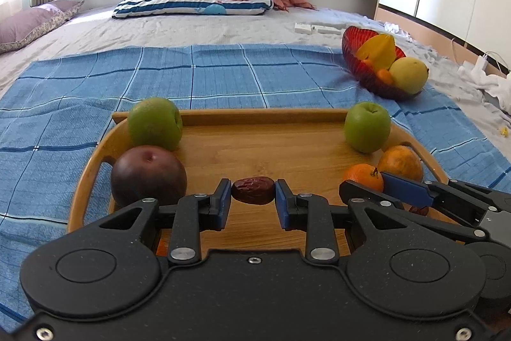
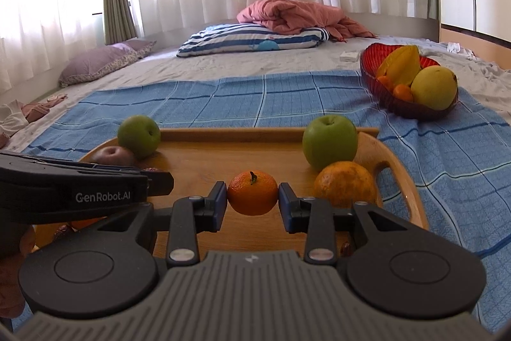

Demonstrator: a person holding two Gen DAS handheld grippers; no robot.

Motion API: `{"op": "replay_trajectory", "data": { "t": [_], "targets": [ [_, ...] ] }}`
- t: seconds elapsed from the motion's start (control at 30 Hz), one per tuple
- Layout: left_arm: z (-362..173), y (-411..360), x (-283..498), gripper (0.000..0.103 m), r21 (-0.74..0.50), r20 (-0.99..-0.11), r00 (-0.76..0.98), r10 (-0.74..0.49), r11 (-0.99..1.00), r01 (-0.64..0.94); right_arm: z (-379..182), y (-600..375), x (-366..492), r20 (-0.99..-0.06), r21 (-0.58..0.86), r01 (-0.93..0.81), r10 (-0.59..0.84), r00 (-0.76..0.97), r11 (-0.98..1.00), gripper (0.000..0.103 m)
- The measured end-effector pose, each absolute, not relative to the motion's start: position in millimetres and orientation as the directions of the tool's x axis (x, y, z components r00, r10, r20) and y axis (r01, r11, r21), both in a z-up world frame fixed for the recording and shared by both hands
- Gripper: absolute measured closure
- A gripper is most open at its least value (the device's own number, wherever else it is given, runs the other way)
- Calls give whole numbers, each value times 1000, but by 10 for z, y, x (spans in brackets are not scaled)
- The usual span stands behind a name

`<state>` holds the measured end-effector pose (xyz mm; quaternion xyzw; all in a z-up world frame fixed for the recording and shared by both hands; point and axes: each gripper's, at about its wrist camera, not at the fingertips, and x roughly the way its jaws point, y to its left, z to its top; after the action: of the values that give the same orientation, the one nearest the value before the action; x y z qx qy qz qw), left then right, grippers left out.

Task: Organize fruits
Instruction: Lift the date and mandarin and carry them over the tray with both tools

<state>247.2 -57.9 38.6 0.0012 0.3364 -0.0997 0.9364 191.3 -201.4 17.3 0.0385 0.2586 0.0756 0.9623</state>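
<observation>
The red date [image 1: 253, 194] sits pinched between the blue pads of the left gripper [image 1: 253, 197], low over the near part of the wooden tray [image 1: 255, 146]; the jaws stand narrow, closed on the date's two ends. The small mandarin [image 2: 252, 192] is clamped the same way in the right gripper [image 2: 252, 197], likewise over the tray.

From the date, a dark plum-coloured fruit [image 1: 148, 173] lies at nine o'clock with a green apple [image 1: 155, 122] behind it at eleven; a second green apple [image 1: 367, 127] is at two o'clock, and the red bowl [image 1: 377, 75] with starfruit and a yellow-green fruit is farther out on the blue checked cloth [image 1: 191, 75].

The likely trouble: the date is small, wrinkled and held only by its tips, so it may pivot or slip out on the way. The round mandarin could roll free if the pads ease. The two grippers work close together and may knock each other or the larger orange [image 2: 345, 184] just beside the mandarin at three o'clock.
</observation>
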Motion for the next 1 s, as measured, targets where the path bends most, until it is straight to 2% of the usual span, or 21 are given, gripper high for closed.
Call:
{"op": "replay_trajectory", "data": {
  "t": [1.0],
  "targets": [
    [112,-649,2568,75,-37,-652,745,-141,987,154,-26,-1961,1979,-520,80,-89,118,846,993,62]
  ]
}}
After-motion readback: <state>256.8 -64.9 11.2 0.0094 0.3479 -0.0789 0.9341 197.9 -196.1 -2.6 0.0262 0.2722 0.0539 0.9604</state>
